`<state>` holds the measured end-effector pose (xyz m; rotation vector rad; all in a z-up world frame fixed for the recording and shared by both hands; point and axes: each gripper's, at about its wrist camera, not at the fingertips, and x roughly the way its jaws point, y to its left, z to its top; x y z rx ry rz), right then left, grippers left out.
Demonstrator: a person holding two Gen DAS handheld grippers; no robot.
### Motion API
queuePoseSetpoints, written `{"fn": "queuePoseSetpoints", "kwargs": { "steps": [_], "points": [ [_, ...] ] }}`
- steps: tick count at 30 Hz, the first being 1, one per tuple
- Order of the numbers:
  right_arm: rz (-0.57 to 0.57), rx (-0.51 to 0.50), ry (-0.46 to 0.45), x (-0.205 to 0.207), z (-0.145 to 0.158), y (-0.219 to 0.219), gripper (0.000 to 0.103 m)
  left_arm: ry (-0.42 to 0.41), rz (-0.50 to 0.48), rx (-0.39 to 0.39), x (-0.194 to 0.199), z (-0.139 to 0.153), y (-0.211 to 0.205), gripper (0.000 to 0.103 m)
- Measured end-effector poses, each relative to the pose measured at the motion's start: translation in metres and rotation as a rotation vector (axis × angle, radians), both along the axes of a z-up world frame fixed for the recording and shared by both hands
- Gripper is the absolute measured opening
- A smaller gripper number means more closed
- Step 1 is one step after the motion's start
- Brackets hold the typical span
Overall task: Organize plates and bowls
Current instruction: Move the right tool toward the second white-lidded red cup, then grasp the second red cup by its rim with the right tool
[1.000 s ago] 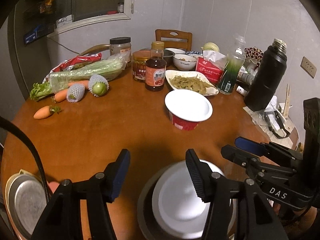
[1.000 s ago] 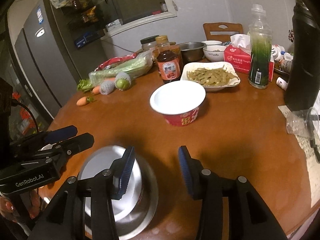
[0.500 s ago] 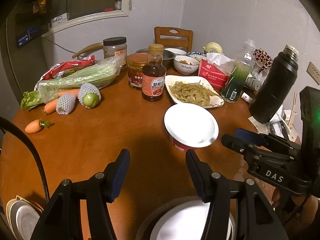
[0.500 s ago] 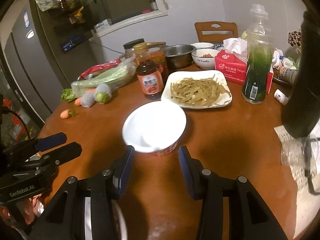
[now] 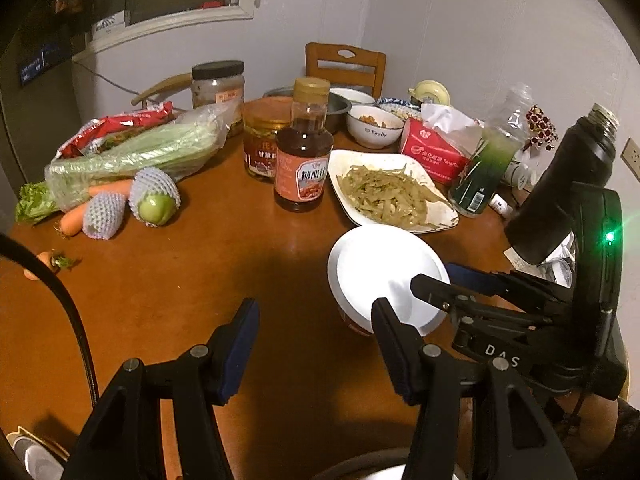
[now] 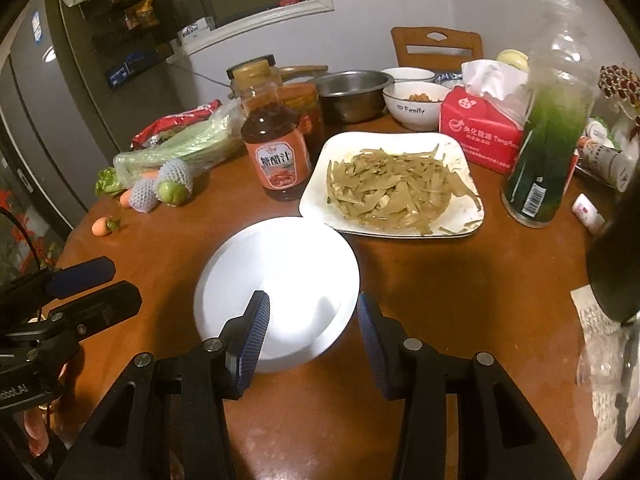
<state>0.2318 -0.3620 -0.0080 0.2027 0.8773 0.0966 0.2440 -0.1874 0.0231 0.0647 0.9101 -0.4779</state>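
**Both claws over the white-lidded bowl**

My right claw (image 6: 313, 330) is part spread and empty, its fingers straddling the near rim of the white-lidded bowl (image 6: 280, 276) without visibly touching it. My left claw (image 5: 312, 344) is also part spread, holding nothing, over bare tabletop (image 5: 192, 280) left of the bowl. Bare wood lies near me; a plate of shredded food (image 6: 394, 190) and a sauce bottle (image 6: 278, 156) crowd behind. A second ago stacked dishes lay below me; now they have slipped to the frame's bottom edge.

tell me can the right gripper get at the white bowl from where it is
Probably yes: the right gripper is open just in front of the white bowl, its near rim between the fingers, nothing between them; the left gripper stands aside.
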Motion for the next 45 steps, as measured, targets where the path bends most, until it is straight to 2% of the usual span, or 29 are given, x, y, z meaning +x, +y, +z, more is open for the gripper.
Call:
{"fn": "queuePoseSetpoints", "kwargs": {
  "steps": [5, 13, 25, 30, 45],
  "points": [
    [0.020, -0.002, 0.015, 0.008, -0.009, 0.001, 0.047, 0.022, -0.002, -0.001, 0.007, -0.008, -0.003, 0.058],
    [0.087, -0.041, -0.001, 0.008, -0.008, 0.014, 0.046, 0.055, 0.006, -0.016, 0.016, -0.016, 0.001, 0.058],
    [0.176, -0.035, 0.006, 0.006, -0.010, 0.040, 0.045, 0.111, 0.046, -0.043, 0.030, -0.029, 0.016, 0.057],
    [0.199, -0.034, 0.002, 0.006, -0.009, 0.049, 0.045, 0.125, 0.022, -0.059, 0.033, -0.033, 0.016, 0.047],
    [0.220, -0.054, -0.028, -0.005, 0.005, 0.067, 0.044, 0.061, 0.030, -0.057, 0.012, -0.011, 0.027, 0.047]
  ]
}}
